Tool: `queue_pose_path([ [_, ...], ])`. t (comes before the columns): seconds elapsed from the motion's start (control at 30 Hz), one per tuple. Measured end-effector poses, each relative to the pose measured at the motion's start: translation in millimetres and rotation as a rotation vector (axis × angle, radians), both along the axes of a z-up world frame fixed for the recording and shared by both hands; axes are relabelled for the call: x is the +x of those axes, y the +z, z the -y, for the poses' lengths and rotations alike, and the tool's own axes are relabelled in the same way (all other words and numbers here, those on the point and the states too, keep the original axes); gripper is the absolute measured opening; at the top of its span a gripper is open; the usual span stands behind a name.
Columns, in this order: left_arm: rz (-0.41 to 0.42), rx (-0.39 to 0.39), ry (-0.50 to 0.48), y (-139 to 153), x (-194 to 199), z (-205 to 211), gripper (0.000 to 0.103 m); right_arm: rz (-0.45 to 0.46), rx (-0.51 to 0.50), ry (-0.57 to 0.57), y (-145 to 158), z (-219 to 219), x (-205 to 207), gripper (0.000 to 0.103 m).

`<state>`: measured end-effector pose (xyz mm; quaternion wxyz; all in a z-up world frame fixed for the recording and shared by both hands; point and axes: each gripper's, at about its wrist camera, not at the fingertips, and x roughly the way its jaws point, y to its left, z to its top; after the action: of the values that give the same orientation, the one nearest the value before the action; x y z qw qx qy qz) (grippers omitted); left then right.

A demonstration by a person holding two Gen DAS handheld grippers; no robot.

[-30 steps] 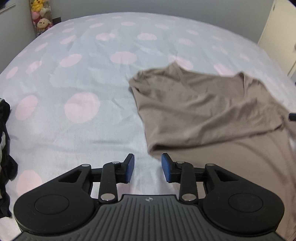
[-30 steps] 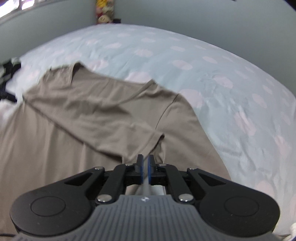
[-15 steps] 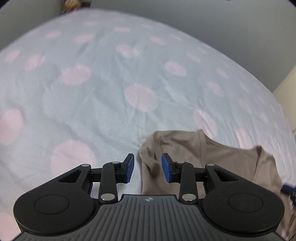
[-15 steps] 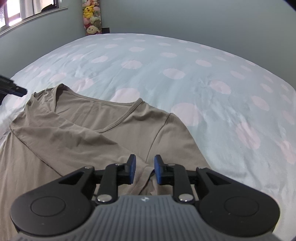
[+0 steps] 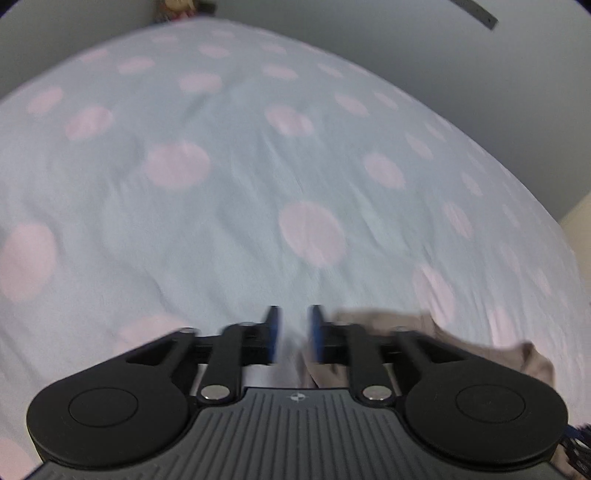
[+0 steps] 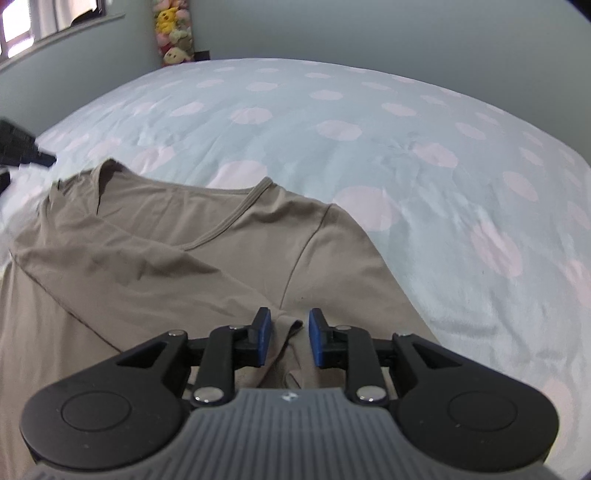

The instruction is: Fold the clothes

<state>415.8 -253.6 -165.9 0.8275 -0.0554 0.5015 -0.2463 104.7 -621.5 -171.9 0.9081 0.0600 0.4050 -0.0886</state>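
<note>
On my right wrist view I see the shirt, a tan V-neck top, spread on the bed, whose pale blue cover has pink dots. The collar points away from me and one sleeve is laid across the chest toward the right. My right gripper hangs just above the end of that sleeve, its blue fingers spread a moderate way apart with a fold of cloth showing in the gap. Nothing is pinched; the pads stand clear of the cloth on both sides. At the far left edge a dark piece of the other gripper pokes in near the shirt's far shoulder.

My left wrist view is blurred. The left gripper points out over the bare bed cover, fingers parted about as much as the right pair, with only sheet between them. A strip of the shirt shows low on the right, mostly hidden behind the gripper body, so it lies beside and under the right finger rather than between the two.

Stuffed toys stand stacked in the far corner by the grey wall, and a window shows at upper left.
</note>
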Motion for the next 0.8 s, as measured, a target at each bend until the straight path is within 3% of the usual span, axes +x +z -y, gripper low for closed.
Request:
queue_pose_path([
  [0.1,-0.031,0.003,-0.008,-9,-6,7,0.036,0.01,0.026,-0.012,-1,3,3,0.026],
  [0.17,-0.02,0.028,-0.025,-10,-9,15,0.024,0.017,0.044,-0.022,-1,5,4,0.026],
  [0.2,-0.01,0.043,-0.036,-10,-10,19,0.007,0.02,0.053,-0.026,0,6,4,0.026],
  [0.3,0.048,0.088,-0.068,-5,-13,30,0.0,0.031,0.08,-0.041,1,9,5,0.026],
  [0.43,0.09,0.135,-0.1,1,-11,44,0.0,0.023,0.122,-0.047,-4,12,8,0.025],
  [0.5,0.096,0.145,-0.091,2,-11,44,0.0,0.011,0.142,-0.051,-9,13,11,0.015],
  [0.53,0.101,0.146,-0.085,2,-11,44,0.0,0.004,0.152,-0.053,-12,13,12,0.004],
  [0.8,0.143,0.186,-0.049,3,-7,34,0.0,0.027,0.052,-0.046,0,14,25,0.003],
])
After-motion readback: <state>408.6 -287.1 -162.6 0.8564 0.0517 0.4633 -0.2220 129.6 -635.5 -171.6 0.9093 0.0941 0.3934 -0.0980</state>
